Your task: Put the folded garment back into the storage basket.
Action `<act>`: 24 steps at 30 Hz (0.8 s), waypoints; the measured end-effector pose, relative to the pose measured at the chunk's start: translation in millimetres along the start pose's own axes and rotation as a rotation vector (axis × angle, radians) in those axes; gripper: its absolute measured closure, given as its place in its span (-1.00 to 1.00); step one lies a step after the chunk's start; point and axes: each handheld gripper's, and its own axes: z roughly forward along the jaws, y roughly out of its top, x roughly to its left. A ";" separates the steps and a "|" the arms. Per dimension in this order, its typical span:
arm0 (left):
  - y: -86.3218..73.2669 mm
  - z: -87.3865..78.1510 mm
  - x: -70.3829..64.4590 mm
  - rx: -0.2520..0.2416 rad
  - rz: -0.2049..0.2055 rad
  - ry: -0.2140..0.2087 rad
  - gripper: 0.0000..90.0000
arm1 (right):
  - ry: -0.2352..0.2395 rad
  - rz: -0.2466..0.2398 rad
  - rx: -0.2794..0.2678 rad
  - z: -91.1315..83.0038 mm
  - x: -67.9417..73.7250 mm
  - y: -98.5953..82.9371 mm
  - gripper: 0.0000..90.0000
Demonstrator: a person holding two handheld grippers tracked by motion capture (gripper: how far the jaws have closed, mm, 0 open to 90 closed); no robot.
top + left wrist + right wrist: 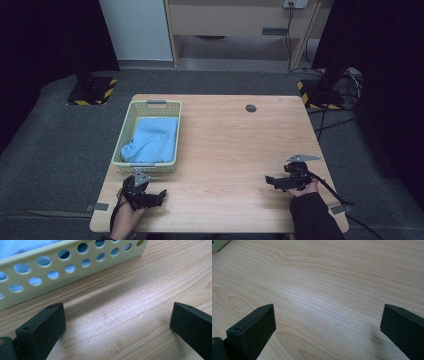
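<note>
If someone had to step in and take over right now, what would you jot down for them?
Left gripper: open, holding nothing, low over the table just in front of the basket.
Right gripper: open, holding nothing, over bare wood near the right edge.
Blue cloth: lying bunched inside the basket.
Done: cloth is in the basket, if that was the job.
Left: apparently nothing in hand; neither gripper touches anything.

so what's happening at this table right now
A person holds a gripper in each hand over a wooden table. The left gripper sits just in front of a pale basket with a blue cloth inside; the right gripper is off at the right side. Both are open and hold nothing.
</note>
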 end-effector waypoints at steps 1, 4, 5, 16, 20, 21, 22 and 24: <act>0.0 0.0 0.0 0.000 0.000 0.000 -1.00 | 0.000 0.002 -0.001 -0.6 -0.8 -0.4 -0.99; 0.0 0.0 0.0 0.000 0.000 0.000 -1.00 | -0.001 0.004 -0.002 -2.2 -2.7 -1.1 -0.99; 0.0 0.0 0.0 0.000 0.000 0.000 -1.00 | -0.001 0.006 -0.001 -2.7 -3.2 -1.4 -0.99; 0.0 0.0 0.0 0.000 0.000 0.000 -1.00 | 0.003 0.025 -0.008 -9.0 -10.9 -5.8 -0.99; 0.0 0.0 0.0 0.000 0.000 0.000 -1.00 | 0.005 0.030 -0.006 -11.4 -14.1 -8.1 -0.99; 0.0 0.0 0.0 0.000 0.000 0.000 -1.00 | 0.005 0.030 -0.006 -11.9 -14.9 -8.7 -0.99; 0.0 0.0 0.0 0.000 0.000 0.000 -1.00 | 0.004 0.031 -0.006 -12.4 -15.6 -9.1 -0.99; 0.0 0.0 0.0 0.000 0.000 0.000 -1.00 | 0.005 0.033 -0.008 -13.3 -16.8 -9.6 -0.99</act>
